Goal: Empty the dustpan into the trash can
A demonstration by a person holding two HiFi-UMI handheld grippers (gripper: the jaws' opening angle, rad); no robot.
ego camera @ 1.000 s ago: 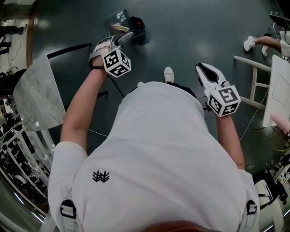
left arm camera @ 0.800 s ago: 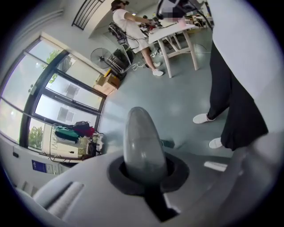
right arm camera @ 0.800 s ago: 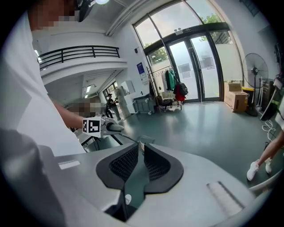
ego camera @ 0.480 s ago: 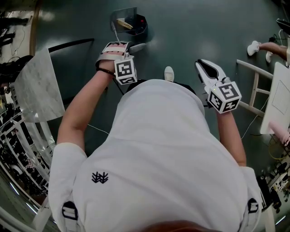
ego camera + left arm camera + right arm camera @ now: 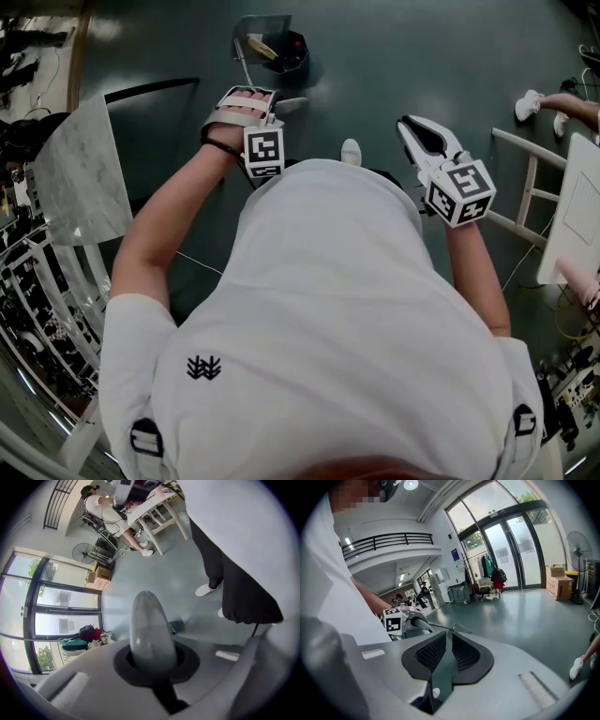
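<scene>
- L gripper (image 5: pixel 268 99): jaws clamped tight on the grey handle grip (image 5: pixel 147 625). The rounded end pokes out past the pads in the left gripper view.
- Thin rod (image 5: pixel 243 66) runs from that grip forward and down to the dustpan (image 5: pixel 253 28), so the pan sits well ahead of the L gripper, low near the floor (image 5: pixel 394 56).
- Pan is clear-walled, w/ a yellowish bit of debris (image 5: pixel 259 47) inside.
- Trash can (image 5: pixel 292 52), dark w/ sth red in it, is just beside the pan on its right. Can't tell if they're touching.
- R gripper (image 5: pixel 417 133): jaws pressed together, nothing in them. It's held out by the person's right side, well apart from pan & can.
- Right gripper view looks across at the L gripper, its marker cube and the grip in its jaws.
- One white shoe (image 5: pixel 350 150) shows on the floor btw the two grippers.
</scene>
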